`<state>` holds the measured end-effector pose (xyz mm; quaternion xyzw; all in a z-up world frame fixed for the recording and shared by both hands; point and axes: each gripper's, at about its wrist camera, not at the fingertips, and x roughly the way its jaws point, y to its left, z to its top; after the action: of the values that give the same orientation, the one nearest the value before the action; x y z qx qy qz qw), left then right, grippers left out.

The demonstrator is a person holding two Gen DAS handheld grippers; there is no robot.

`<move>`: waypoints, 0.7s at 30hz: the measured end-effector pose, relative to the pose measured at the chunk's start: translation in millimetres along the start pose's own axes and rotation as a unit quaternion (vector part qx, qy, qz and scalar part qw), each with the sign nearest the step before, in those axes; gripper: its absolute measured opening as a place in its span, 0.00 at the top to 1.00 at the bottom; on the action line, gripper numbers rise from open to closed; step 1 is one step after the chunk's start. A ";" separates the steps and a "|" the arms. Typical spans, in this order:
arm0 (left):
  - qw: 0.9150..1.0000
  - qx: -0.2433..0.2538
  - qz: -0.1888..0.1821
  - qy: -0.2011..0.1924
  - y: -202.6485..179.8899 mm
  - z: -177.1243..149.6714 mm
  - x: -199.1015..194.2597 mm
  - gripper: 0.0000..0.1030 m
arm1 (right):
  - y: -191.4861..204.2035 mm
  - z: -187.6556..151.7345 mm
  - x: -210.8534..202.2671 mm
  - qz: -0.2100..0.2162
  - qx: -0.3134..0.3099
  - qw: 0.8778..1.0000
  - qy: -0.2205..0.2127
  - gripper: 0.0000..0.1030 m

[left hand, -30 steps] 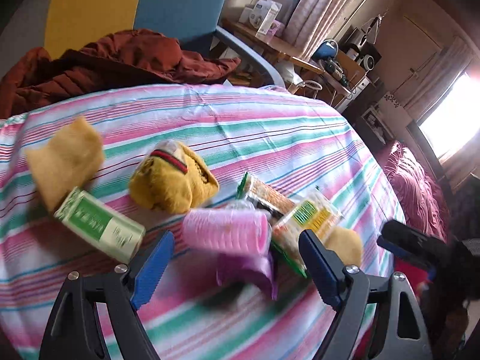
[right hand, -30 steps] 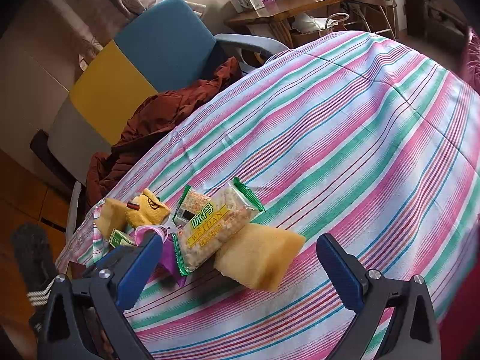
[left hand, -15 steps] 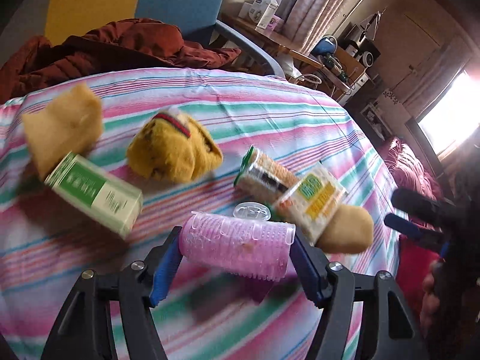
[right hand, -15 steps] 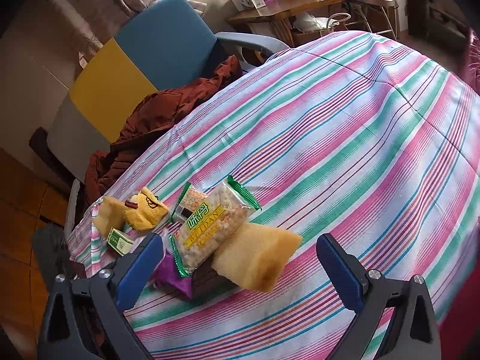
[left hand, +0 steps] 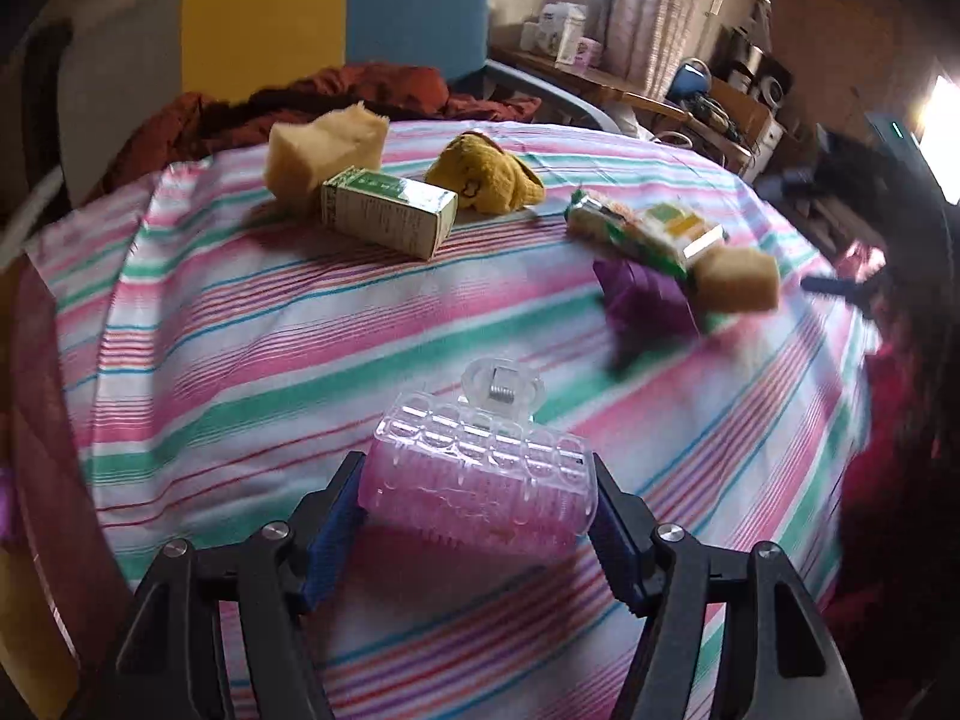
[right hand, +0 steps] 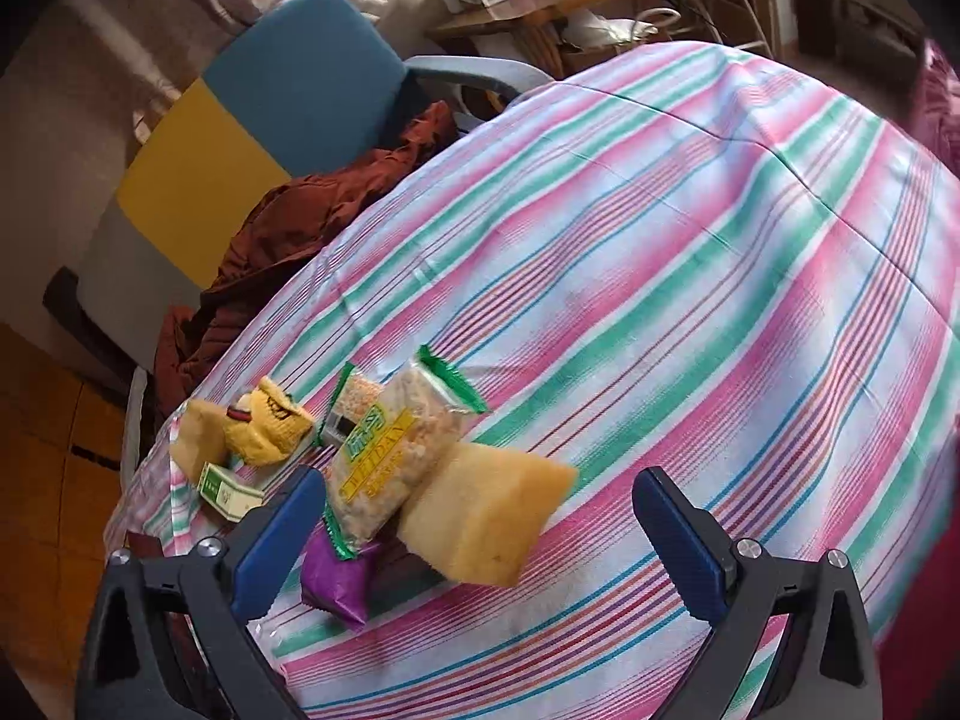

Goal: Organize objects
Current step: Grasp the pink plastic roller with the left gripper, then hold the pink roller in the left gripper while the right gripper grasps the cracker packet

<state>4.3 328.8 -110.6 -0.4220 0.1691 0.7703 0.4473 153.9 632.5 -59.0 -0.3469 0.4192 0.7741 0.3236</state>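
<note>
Pink hair clip [left hand: 480, 480] clamped in the left gripper [left hand: 480, 531]; right gripper [right hand: 480, 531] spread apart; two sponges [left hand: 324, 150] [left hand: 738, 288], two snack packs [right hand: 390, 456] [right hand: 351, 405], one carton [left hand: 387, 219].

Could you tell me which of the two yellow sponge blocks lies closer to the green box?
The sponge block beside the green box; the other sponge lies by the snack packets.

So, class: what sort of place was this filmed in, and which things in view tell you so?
Most likely a lived-in home room. A round table under a striped tablecloth, a blue-and-yellow armchair with a rust-brown garment heaped on it, window curtains and a cluttered wooden side table all suggest it.
</note>
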 end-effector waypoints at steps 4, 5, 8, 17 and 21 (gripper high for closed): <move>0.999 0.026 0.016 -0.014 -7.3 -8.2 0.5 0.33 | -4.7 1.0 0.1 -0.012 0.009 1.000 -0.003 0.00; 0.999 0.032 0.019 -0.021 -8.0 -10.2 -0.2 0.33 | -4.6 0.6 -0.2 -0.013 0.009 1.000 -0.004 0.00; 0.999 0.032 0.021 -0.031 -7.5 -10.5 -0.7 0.33 | -3.2 -0.2 -1.3 -0.011 0.008 1.000 -0.008 0.00; 0.999 0.033 0.019 -0.037 -6.6 -14.1 -1.5 0.33 | 2.2 0.6 -4.6 0.005 0.000 1.000 -0.023 0.00; 0.999 0.034 0.018 -0.039 -6.4 -14.8 -1.3 0.33 | 9.3 -1.4 -10.4 0.014 -0.015 0.999 -0.036 0.00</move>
<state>17.3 322.1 -117.5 -0.3731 0.1851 0.7881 0.4533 152.7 625.0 -47.2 -0.3173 0.4006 0.7966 0.3229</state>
